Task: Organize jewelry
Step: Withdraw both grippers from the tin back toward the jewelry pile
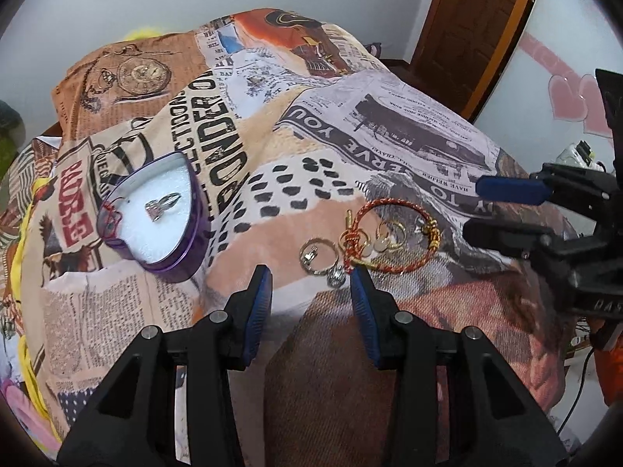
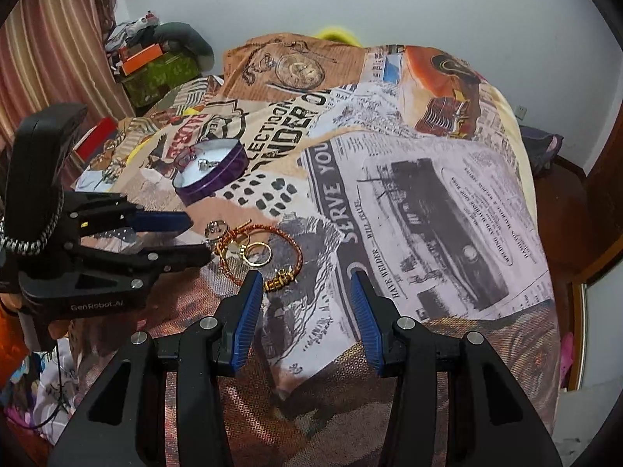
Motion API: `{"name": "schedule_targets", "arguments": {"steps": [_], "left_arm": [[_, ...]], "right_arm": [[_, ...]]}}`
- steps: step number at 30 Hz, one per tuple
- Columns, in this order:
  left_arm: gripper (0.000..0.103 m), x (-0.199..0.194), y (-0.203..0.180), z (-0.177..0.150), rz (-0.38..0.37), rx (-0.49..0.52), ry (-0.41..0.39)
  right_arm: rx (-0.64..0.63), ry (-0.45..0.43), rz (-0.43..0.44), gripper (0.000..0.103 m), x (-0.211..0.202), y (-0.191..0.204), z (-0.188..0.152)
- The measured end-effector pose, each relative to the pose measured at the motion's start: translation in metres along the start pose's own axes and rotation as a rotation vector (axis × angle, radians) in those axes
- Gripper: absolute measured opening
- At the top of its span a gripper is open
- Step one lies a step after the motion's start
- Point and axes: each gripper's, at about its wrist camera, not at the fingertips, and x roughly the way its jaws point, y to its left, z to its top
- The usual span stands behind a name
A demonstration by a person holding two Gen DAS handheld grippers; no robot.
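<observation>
Jewelry: a small pile on the bedspread (image 1: 389,124), just ahead of my left claw (image 1: 311,276) and off the left fingertip of my right claw (image 2: 303,276).
Bracelet (image 1: 393,237): red and gold braided cord lying in a loop on the cloth, a gold knot on its right side in the left view; in the right view the knot sits just beside my right claw's left finger.
Gold rings (image 1: 383,237): inside the bracelet loop, resting on one another.
Silver rings (image 1: 317,255): just left of the bracelet, touching its red knot; one ring with a stone lies nearest my left claw's right finger.
Tin (image 1: 155,218): purple, heart-shaped, lid off, white lining, well left of the pile on the bedspread.
Ring in tin (image 1: 161,204): one silver piece on the white lining; a thin red thread hangs over the tin's left rim.
Left claw: released, fingers apart, nothing between them, hovering over the cloth just short of the silver rings.
Right claw: released, fingers apart, empty, bare cloth between them; in the left view it reaches in from the right, tips near the bracelet.
Bedspread: newspaper and pocket-watch print, rumpled, covering the bed.
Room: white wall behind, a wooden door to the right.
</observation>
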Motion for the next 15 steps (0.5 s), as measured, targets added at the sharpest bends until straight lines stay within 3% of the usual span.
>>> {"name": "schedule_targets", "arguments": {"steps": [5, 15], "left_arm": [[0.038, 0.0003, -0.0041, -0.001, -0.01, 0.01, -0.005], [0.007, -0.0006, -0.0059, -0.0059, -0.051, -0.024, -0.009]], "right_arm": [[0.005, -0.003, 0.014, 0.043, 0.0014, -0.0003, -0.0013], [0.014, -0.011, 0.039, 0.043, 0.0045, 0.0023, 0.001]]}}
